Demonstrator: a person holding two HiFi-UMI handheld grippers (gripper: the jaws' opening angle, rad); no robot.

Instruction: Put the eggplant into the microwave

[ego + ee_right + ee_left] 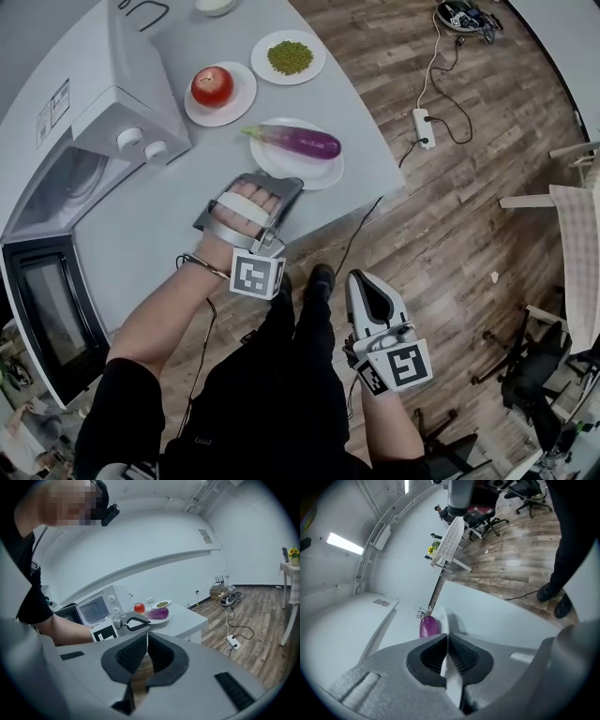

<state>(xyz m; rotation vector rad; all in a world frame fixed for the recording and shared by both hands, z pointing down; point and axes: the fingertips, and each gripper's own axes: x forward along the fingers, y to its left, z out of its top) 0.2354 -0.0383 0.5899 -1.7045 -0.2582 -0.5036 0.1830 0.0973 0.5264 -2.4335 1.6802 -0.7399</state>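
Observation:
A purple eggplant (298, 142) (429, 626) (158, 613) lies on a white plate (322, 174) (442, 619) near the table's front edge. My left gripper (284, 185) (446, 641) is shut on that plate's near rim, and the thin white edge runs between its pads. The white microwave (103, 89) (96, 606) stands at the left with its door (52, 319) swung wide open and its cavity (66, 187) showing. My right gripper (360, 278) (146, 641) hangs shut and empty over the floor, off the table to the right.
A tomato (213, 86) sits on its own plate behind the eggplant, beside a plate of green beans (291, 56). A bowl (216, 5) stands at the far edge. A power strip (424, 127) and cables lie on the wooden floor.

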